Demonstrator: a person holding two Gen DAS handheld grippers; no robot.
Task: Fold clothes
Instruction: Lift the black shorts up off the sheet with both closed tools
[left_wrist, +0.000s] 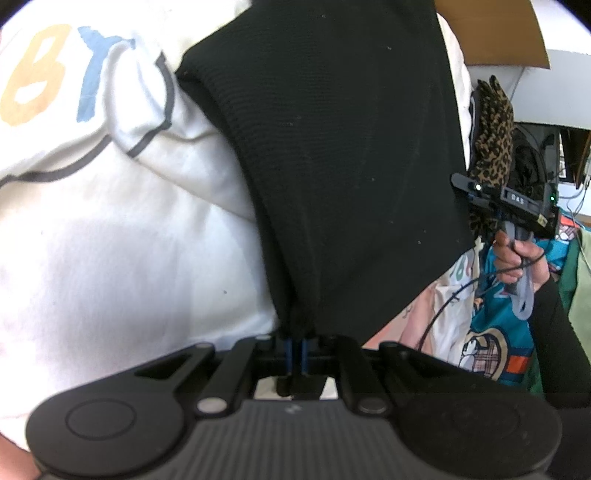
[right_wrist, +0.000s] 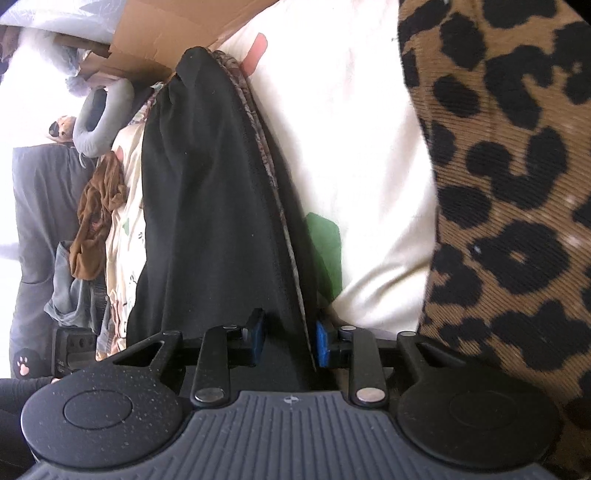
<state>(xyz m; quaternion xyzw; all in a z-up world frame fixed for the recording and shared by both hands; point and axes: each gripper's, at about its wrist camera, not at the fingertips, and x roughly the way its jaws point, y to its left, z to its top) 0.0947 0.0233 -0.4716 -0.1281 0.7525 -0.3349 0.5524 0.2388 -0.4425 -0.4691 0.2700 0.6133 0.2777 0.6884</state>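
Black ribbed knit garment: fills the centre of the left wrist view, narrowing to a gathered edge at lower centre; in the right wrist view it hangs from upper centre down into the jaws, a thin leopard-print edge along its right side
Left gripper: bottom centre of its own view; blue pads pressed together with the garment's gathered edge pinched between them
Right gripper: bottom centre of its own view; blue pads stand apart with the black fabric passing between them; whether they bite the cloth cannot be told; also seen at centre right of the left wrist view, gripped by a hand in a black sleeve
Leopard-print tan and black knit fabric: covers the right side of the right wrist view; in the left wrist view it hangs just above the right gripper
White cloth with orange and blue letters and a grey line: left half of the left wrist view, behind the black garment
Teal printed garment: lower right of the left wrist view
Brown crumpled cloth: left of the right wrist view
Brown cardboard box: upper left of the right wrist view
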